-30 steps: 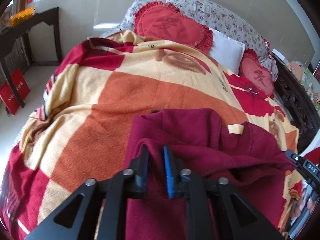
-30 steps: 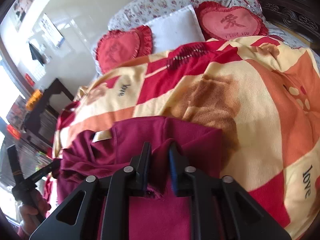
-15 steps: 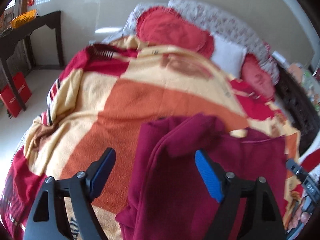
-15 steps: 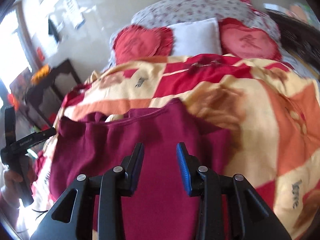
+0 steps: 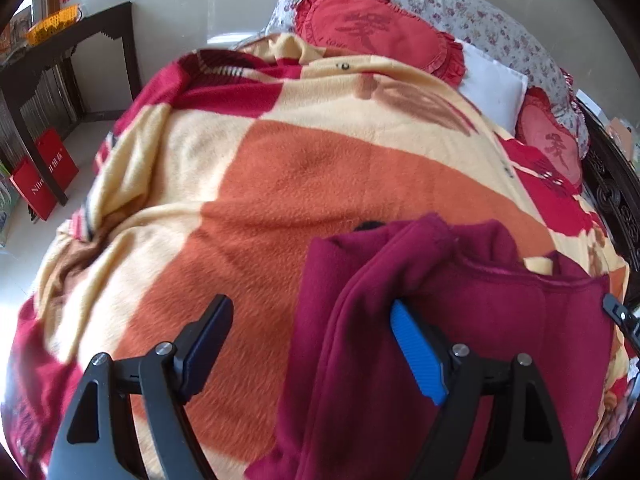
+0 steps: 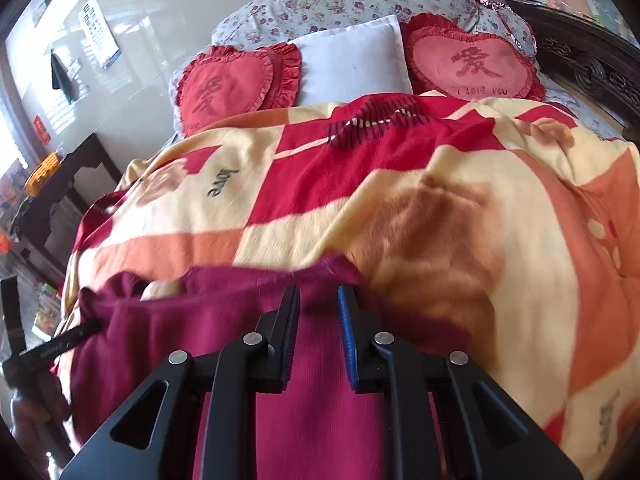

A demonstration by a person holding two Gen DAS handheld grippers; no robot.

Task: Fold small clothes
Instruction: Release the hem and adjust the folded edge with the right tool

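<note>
Garment handling: soft maroon knit on bed, one corner gripped.

Right gripper (image 6: 318, 304) closed down on the far edge of the maroon garment (image 6: 320, 400), cloth pinched between the pads; left gripper (image 5: 308, 332) spread wide, holding nothing, one finger over the blanket (image 5: 280, 184), blue-padded finger (image 5: 416, 352) over the garment's folded left portion. Garment lying flat on the blanket at the near end of the bed, partly doubled over. Judged light, limp, fleecy, not slippery or fragile; prone to sagging and bunching. Best taken at hem corners or seam edges, both layers pinched together, then laid flat.
</note>
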